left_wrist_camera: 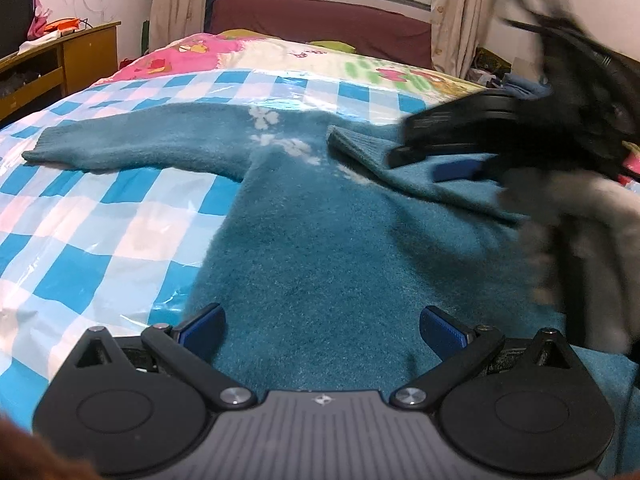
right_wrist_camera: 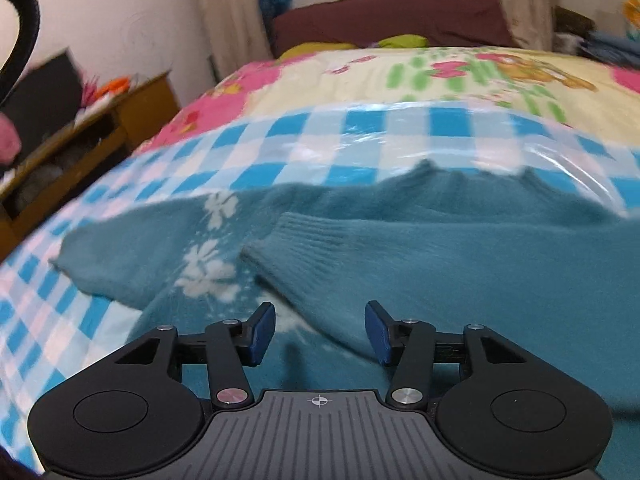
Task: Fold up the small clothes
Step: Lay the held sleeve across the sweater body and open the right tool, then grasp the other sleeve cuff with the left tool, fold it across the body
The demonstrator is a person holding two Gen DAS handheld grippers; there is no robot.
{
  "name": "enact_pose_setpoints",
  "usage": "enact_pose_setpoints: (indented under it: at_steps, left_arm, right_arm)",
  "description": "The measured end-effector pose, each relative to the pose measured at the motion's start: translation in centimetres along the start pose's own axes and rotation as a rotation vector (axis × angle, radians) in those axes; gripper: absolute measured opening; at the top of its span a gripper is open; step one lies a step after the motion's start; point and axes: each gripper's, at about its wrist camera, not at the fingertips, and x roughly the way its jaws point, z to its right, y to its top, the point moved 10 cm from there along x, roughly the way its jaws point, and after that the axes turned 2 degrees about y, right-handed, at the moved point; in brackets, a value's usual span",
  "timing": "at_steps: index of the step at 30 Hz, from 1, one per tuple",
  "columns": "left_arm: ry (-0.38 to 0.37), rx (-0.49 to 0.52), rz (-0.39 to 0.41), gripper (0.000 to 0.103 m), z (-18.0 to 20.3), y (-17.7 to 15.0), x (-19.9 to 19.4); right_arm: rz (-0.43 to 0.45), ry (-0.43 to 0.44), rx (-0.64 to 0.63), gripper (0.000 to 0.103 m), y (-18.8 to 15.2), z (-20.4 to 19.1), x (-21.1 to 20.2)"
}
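Observation:
A small teal fuzzy sweater [left_wrist_camera: 316, 232] with white flowers lies flat on the checked sheet. Its left sleeve [left_wrist_camera: 132, 148] stretches out to the left. The right sleeve [right_wrist_camera: 360, 256] is folded across the body, cuff toward the flowers. My left gripper [left_wrist_camera: 322, 330] hovers open over the sweater's lower body, nothing between its blue pads. My right gripper [right_wrist_camera: 320, 332] is open just above the folded sleeve, its pads clear of the cloth. In the left wrist view the right gripper [left_wrist_camera: 440, 152] comes in from the right, blurred, over that sleeve.
The blue-and-white checked plastic sheet [left_wrist_camera: 80, 216] covers the near part of a bed, with a cartoon bedspread [right_wrist_camera: 440, 72] beyond and a dark red headboard [left_wrist_camera: 320, 24] under the window. A wooden cabinet [left_wrist_camera: 60, 64] stands at the left.

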Motion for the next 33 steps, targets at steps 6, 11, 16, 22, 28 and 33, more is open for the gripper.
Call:
enact_pose_setpoints:
  at_steps: [6, 11, 16, 22, 28, 33]
  left_arm:
    - [0.011, 0.008, 0.004, 0.103, 0.2, -0.2, 0.2]
    - [0.03, 0.034, -0.009, 0.103, 0.9, -0.5, 0.6]
    - [0.043, 0.059, -0.014, 0.103, 1.3, -0.8, 0.6]
    - [0.049, 0.032, 0.0, 0.103, 0.6, -0.2, 0.1]
    - [0.079, 0.003, 0.051, 0.103, -1.4, 1.5, -1.6]
    - [0.146, -0.017, 0.095, 0.103, -5.2, 3.3, -2.5]
  right_arm:
    - [0.137, -0.217, 0.231, 0.049, 0.1, 10.6, -6.9]
    - [0.105, -0.353, 0.41, 0.023, -2.5, 19.1, -8.5]
    - [0.09, -0.338, 0.413, 0.017, -2.8, 19.7, -8.5]
    - [0.109, -0.325, 0.263, 0.029, -0.8, 15.0, -9.0]
    - [0.04, -0.071, 0.001, 0.028, 0.7, 2.6, -3.7]
    - [0.007, 0.034, -0.104, 0.038, 1.5, -2.7, 1.1]
